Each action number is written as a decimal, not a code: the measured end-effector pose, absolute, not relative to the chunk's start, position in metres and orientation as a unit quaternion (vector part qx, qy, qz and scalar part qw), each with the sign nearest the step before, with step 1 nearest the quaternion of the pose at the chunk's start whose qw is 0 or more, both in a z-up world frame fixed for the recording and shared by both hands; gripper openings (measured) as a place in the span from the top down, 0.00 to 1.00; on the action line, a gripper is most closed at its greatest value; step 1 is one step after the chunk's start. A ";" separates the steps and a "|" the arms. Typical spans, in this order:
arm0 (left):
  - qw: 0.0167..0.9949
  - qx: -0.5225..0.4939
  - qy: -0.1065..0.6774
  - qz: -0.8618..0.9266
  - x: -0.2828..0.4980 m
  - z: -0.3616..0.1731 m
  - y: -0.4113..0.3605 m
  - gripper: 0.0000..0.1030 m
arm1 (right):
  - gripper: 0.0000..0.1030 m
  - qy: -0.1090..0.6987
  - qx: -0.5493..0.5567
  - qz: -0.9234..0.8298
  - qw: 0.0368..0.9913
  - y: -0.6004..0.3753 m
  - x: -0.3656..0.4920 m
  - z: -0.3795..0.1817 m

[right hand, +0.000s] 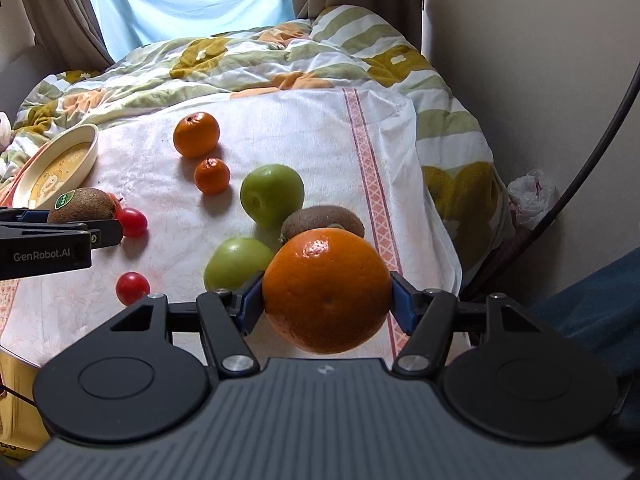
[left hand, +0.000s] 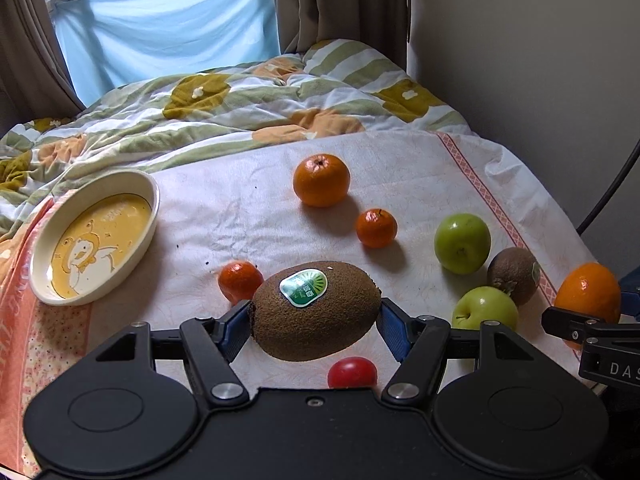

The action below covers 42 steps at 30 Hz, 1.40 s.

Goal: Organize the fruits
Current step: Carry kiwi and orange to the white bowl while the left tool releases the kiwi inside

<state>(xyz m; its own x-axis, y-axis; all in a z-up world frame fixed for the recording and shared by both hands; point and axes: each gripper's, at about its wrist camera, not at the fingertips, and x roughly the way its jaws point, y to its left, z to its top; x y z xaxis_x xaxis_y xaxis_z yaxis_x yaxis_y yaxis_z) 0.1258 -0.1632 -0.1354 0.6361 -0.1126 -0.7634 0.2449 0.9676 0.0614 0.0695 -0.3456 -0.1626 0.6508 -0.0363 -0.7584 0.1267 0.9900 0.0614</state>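
Observation:
My left gripper (left hand: 315, 318) is shut on a brown kiwi (left hand: 316, 311) with a green sticker, held just above the white cloth (left hand: 240, 216). My right gripper (right hand: 327, 298) is shut on a large orange (right hand: 327, 290), also lifted; the orange shows at the right edge of the left wrist view (left hand: 588, 294). The oval yellow duck dish (left hand: 94, 240) sits at the left with nothing in it. On the cloth lie an orange (left hand: 321, 179), two small mandarins (left hand: 376, 228) (left hand: 240, 281), two green apples (left hand: 462, 242) (left hand: 485, 307), a second kiwi (left hand: 514, 275) and two red cherry tomatoes (right hand: 132, 222) (right hand: 132, 288).
A rumpled flowered quilt (left hand: 224, 108) lies behind the cloth, with curtains and a blue sheet over the window beyond. A wall (left hand: 540, 60) and a dark cable (right hand: 592, 152) run along the right. The cloth's right edge drops off next to the second kiwi.

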 end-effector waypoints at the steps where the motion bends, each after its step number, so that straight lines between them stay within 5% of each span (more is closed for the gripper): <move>1: 0.904 0.077 0.410 -0.095 0.124 -0.127 -0.161 0.31 | 0.24 0.412 0.053 -0.042 0.909 -0.345 0.070 -0.157; 23: 0.937 0.040 0.346 0.029 0.172 -0.033 0.008 0.31 | 0.24 0.360 0.006 0.102 0.927 -0.182 0.187 -0.056; 42: 0.912 0.104 0.391 -0.069 0.306 -0.143 0.101 0.31 | 0.24 0.435 0.025 0.084 0.896 -0.033 0.344 -0.145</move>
